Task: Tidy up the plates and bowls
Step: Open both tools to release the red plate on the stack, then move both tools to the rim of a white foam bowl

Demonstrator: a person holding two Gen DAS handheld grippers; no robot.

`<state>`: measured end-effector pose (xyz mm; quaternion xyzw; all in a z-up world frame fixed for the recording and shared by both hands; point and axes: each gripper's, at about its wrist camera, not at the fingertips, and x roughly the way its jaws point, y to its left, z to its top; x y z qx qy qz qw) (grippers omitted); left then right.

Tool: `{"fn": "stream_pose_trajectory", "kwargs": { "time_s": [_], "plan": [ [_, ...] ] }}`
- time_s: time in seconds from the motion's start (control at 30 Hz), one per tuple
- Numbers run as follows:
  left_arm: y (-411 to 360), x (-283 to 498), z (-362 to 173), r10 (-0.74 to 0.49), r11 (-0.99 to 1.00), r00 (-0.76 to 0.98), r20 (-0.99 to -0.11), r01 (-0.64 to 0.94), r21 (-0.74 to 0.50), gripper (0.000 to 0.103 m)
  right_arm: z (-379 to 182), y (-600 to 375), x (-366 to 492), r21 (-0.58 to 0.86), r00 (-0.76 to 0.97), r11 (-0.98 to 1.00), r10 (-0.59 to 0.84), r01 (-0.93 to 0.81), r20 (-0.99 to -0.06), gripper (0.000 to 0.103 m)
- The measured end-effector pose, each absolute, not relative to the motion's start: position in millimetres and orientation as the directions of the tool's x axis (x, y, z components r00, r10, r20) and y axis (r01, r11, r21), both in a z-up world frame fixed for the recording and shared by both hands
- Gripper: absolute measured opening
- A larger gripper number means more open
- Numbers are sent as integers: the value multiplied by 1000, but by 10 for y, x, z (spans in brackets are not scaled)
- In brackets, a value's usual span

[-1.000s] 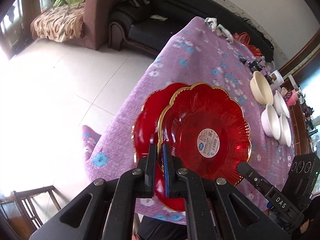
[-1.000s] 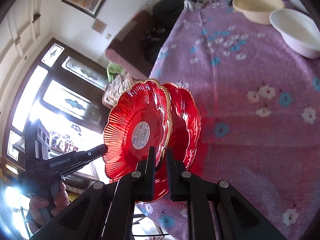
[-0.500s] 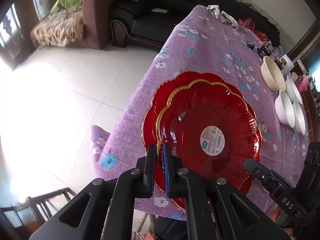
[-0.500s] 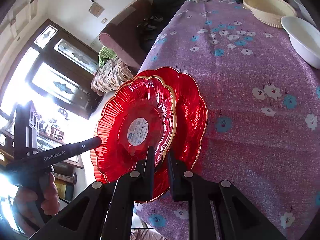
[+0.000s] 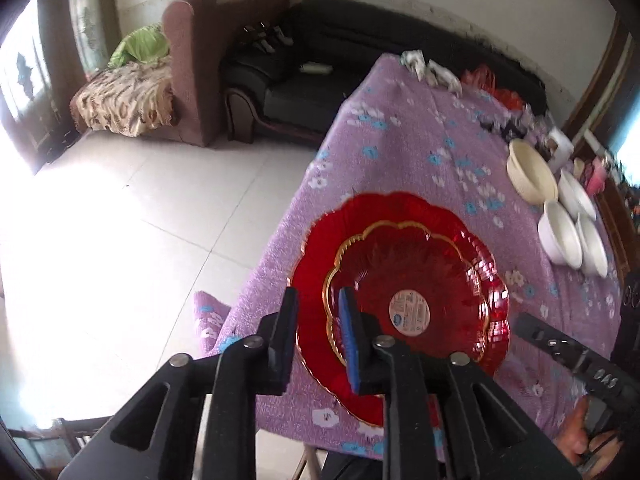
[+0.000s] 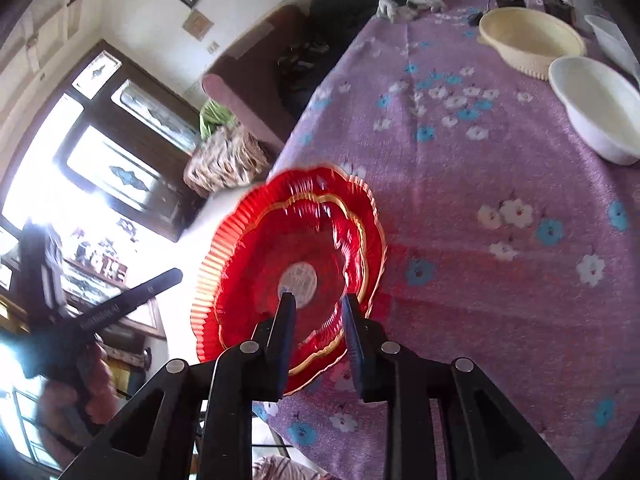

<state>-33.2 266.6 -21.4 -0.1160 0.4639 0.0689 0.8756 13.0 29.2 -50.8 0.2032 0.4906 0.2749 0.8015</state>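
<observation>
Two red scalloped plates lie nested on the purple flowered tablecloth [image 5: 432,148] at its near left corner. The smaller gold-rimmed plate [image 5: 408,280] sits inside the larger one [image 5: 316,248]. My left gripper [image 5: 318,296] hovers over their left rims; its jaws are opening and the pads press on nothing. My right gripper [image 6: 317,304] stands at the near rim of the blurred plates [image 6: 296,240], jaws also opening, with the plate edge seen between them but not pinched. A cream bowl [image 5: 530,176] and white bowls [image 5: 560,236] stand further along the table.
The cream bowl [image 6: 528,40] and a white bowl [image 6: 596,108] sit at the table's far right with clutter behind. The table edge drops to a tiled floor [image 5: 140,220] on the left. A sofa [image 5: 320,80] stands beyond. A hand [image 6: 96,380] holds the other tool.
The smaller plate went from tilted and lifted to lying flat inside the larger one. Both grippers opened and let go of its rim, then drew back slightly.
</observation>
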Motion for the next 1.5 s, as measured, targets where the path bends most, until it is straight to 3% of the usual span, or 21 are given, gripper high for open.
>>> {"fn": "stream_pose_trajectory", "kwargs": {
  "time_s": [0.13, 0.2, 0.43, 0.63, 0.93, 1.17, 1.23, 1.3, 1.5],
  "plan": [
    [2820, -444, -271, 62, 934, 643, -764, -308, -184, 36, -402, 34, 170, 608, 448, 759, 638, -232, -626, 27],
    [2866, -442, -303, 102, 916, 655, -749, -355, -186, 51, -385, -102, 196, 609, 486, 763, 625, -217, -610, 27],
    [2872, -306, -451, 176, 868, 648, -741, -458, -194, 53, -417, -468, 153, 585, 575, 792, 565, -177, -591, 27],
    [2714, -105, -648, 112, 859, 630, -768, -450, -243, 53, -481, -714, 58, 541, 631, 826, 506, -159, -588, 27],
    [2530, 229, -654, 142, 876, 620, -772, -441, -193, 58, -505, -1449, 0, 555, 717, 831, 414, -45, -561, 27],
    [2269, 64, -13, 304, 906, 701, -645, -423, -33, 60, -418, -2047, 50, 591, 760, 806, 360, 38, -541, 27],
    [2050, 53, 161, 269, 935, 739, -617, -355, -17, 68, -416, -2145, 83, 603, 765, 796, 357, 52, -536, 27],
    [1743, 73, 275, 171, 969, 778, -605, -243, -39, 82, -428, -2177, 113, 618, 764, 784, 364, 58, -533, 27],
    [812, 507, 243, -79, 993, 739, -670, -4, -121, 86, -498, -2267, 261, 683, 744, 728, 420, 65, -519, 27]
  ]
}}
